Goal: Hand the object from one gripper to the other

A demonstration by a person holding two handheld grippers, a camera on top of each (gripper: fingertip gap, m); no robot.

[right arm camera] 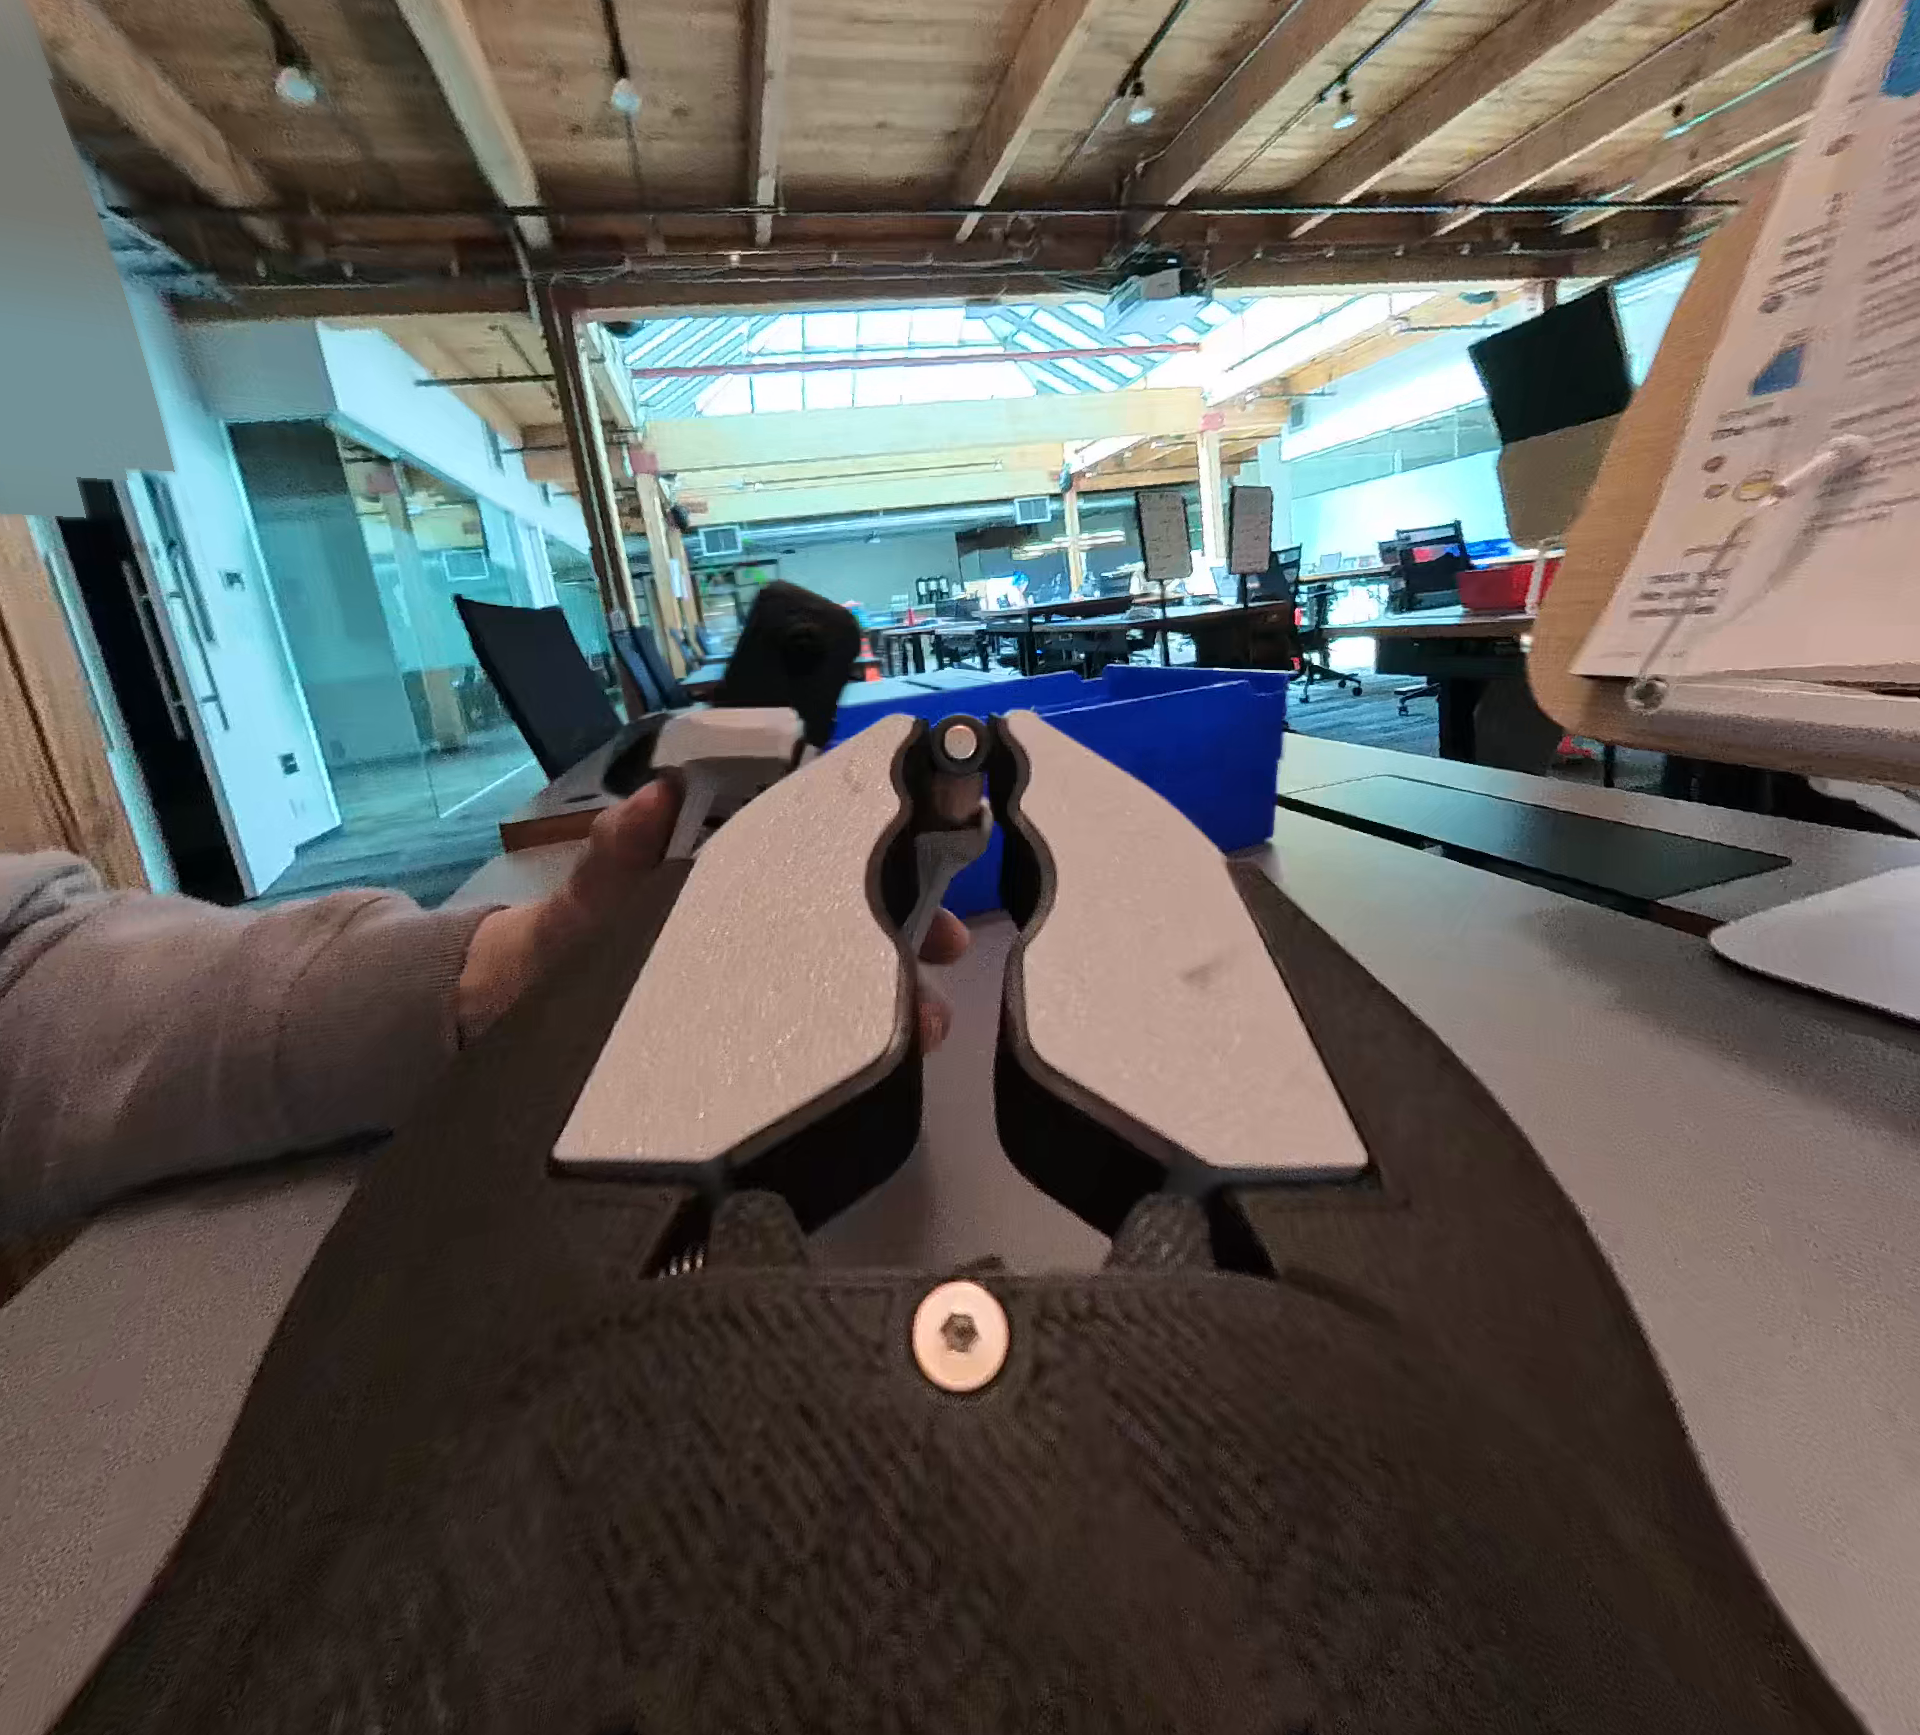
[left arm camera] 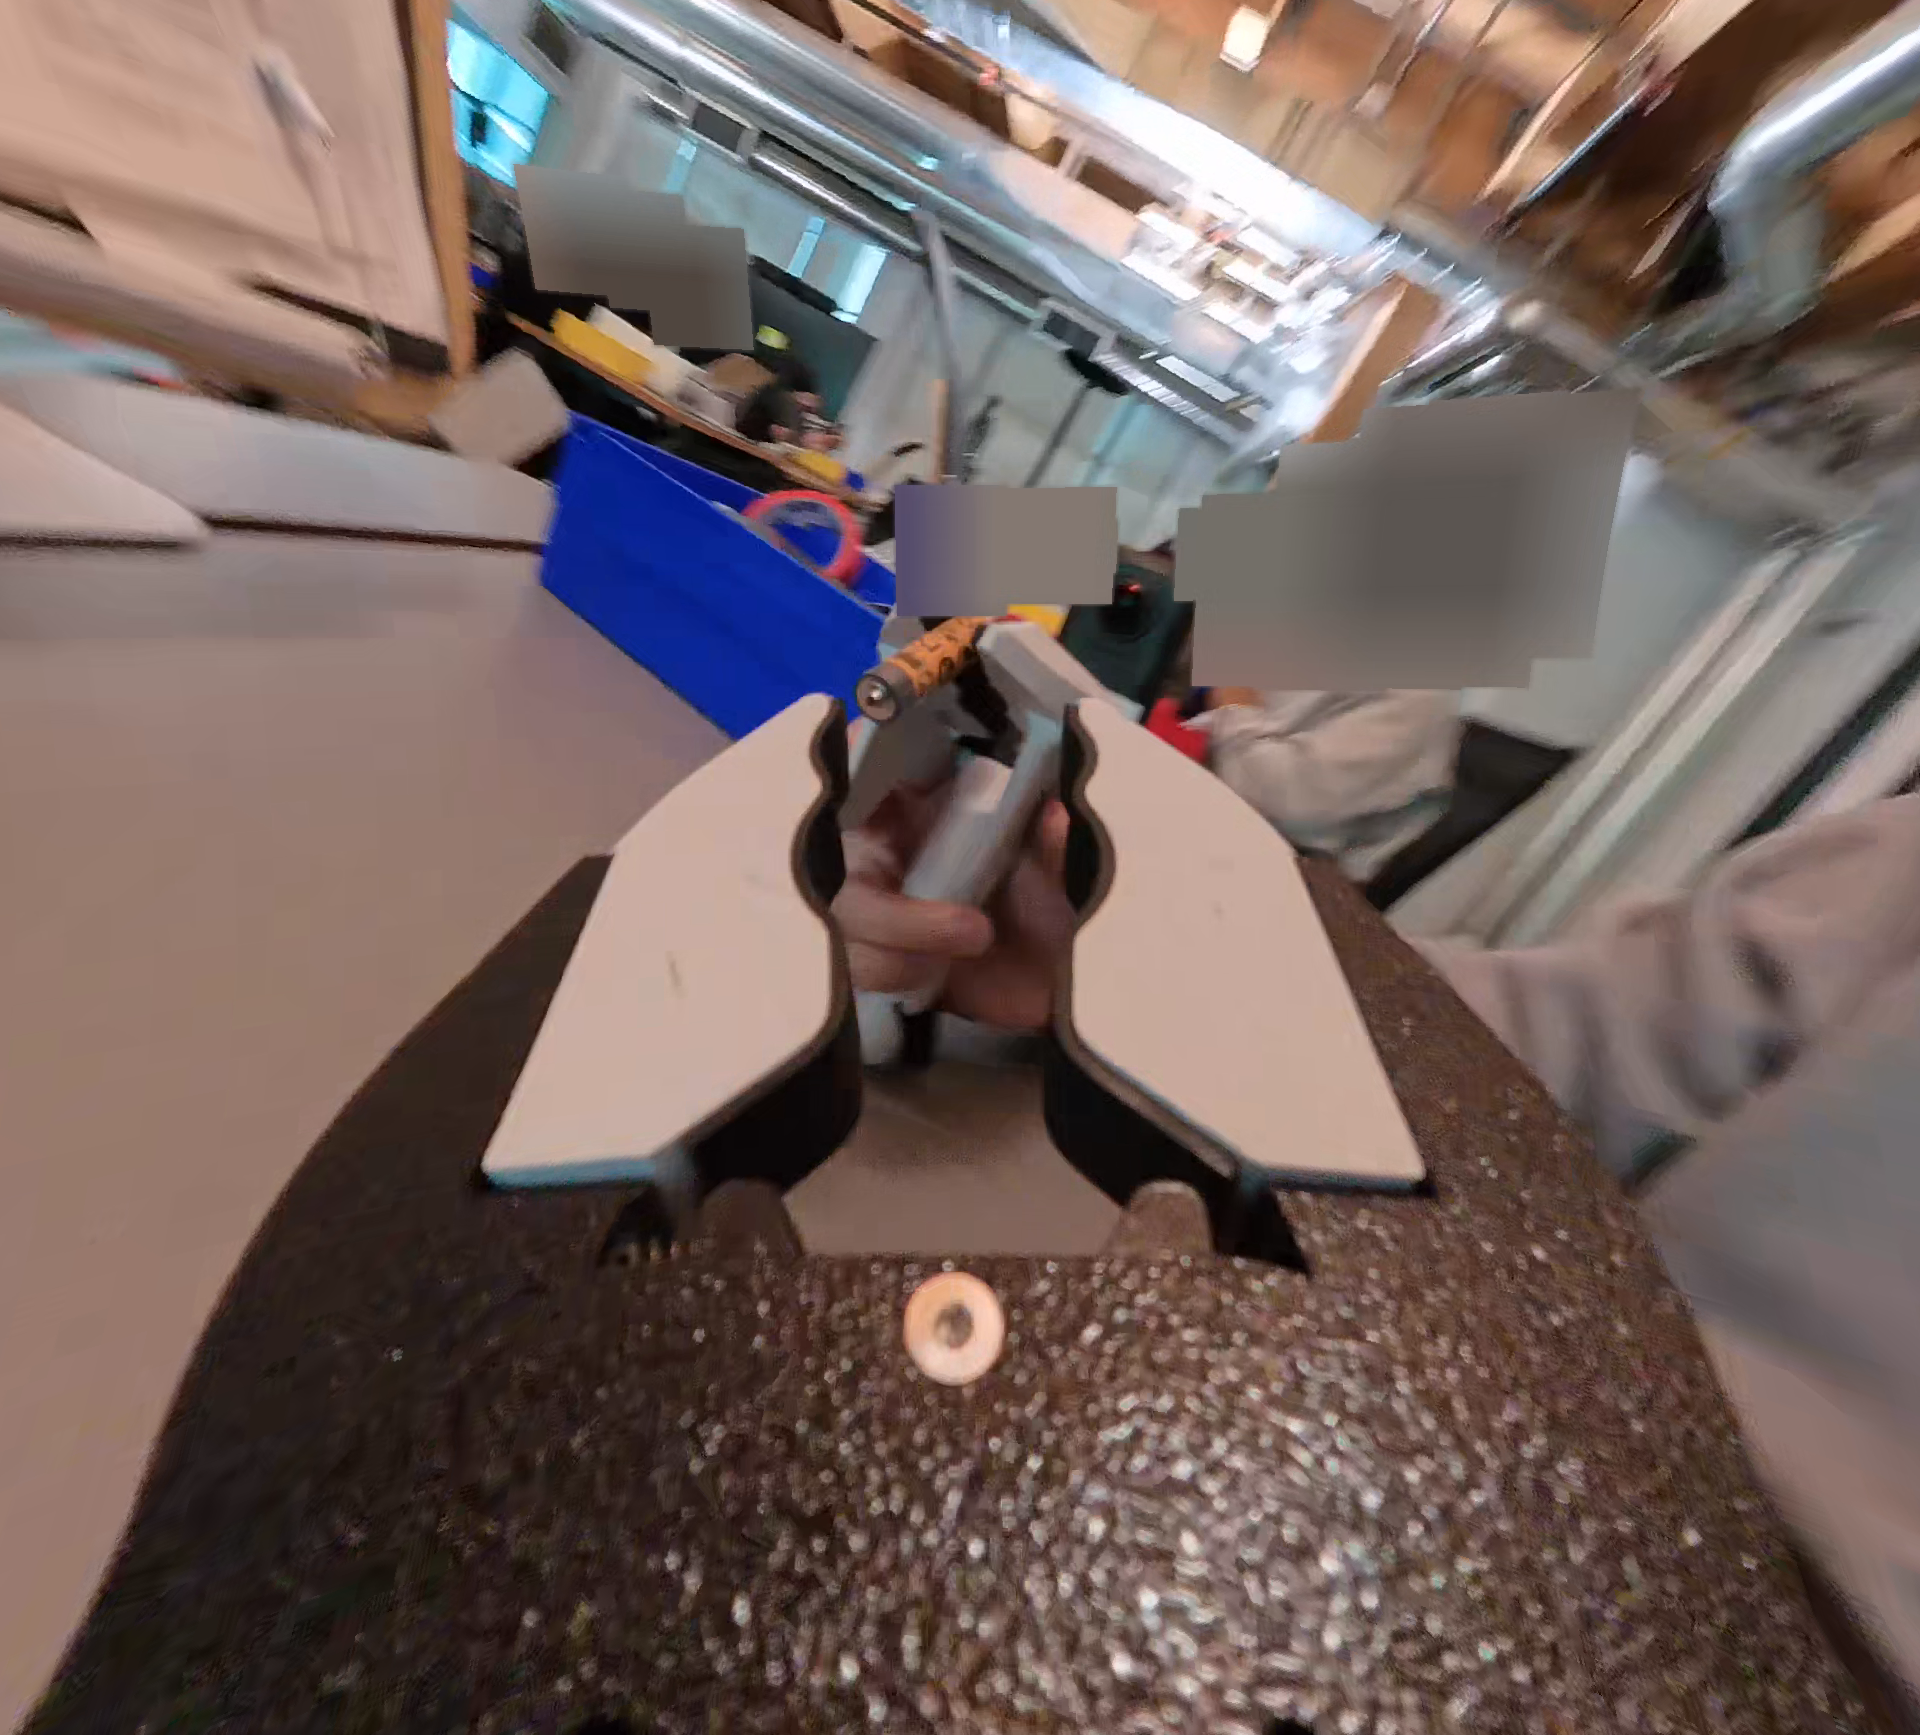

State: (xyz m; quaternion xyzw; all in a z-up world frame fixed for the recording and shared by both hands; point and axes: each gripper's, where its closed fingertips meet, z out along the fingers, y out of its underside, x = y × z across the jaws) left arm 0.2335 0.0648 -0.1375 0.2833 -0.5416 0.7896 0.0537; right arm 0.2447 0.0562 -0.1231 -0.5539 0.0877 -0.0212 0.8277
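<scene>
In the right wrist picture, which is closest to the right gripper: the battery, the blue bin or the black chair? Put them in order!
1. The battery, pinched at the tips of the right gripper.
2. The blue bin, just behind on the table.
3. The black chair, farther back on the left.

The left wrist view is smeared by motion: the ducts (left arm camera: 727,54) overhead and the cabinet (left arm camera: 208,85) at left streak, while the tongs (left arm camera: 951,750) close to the lens stay fairly sharp. Glare sparkles off the speckled black mount (left arm camera: 1039,1477). The right wrist view is crisp and evenly bright, daylight pouring from a skylight (right arm camera: 914,355) far back, which is nearly blown out. Both views bend hard at the edges, curving the beams (right arm camera: 436,23) and the worktop (right arm camera: 1558,1010). Shadows on the worktop are soft and faint.
</scene>
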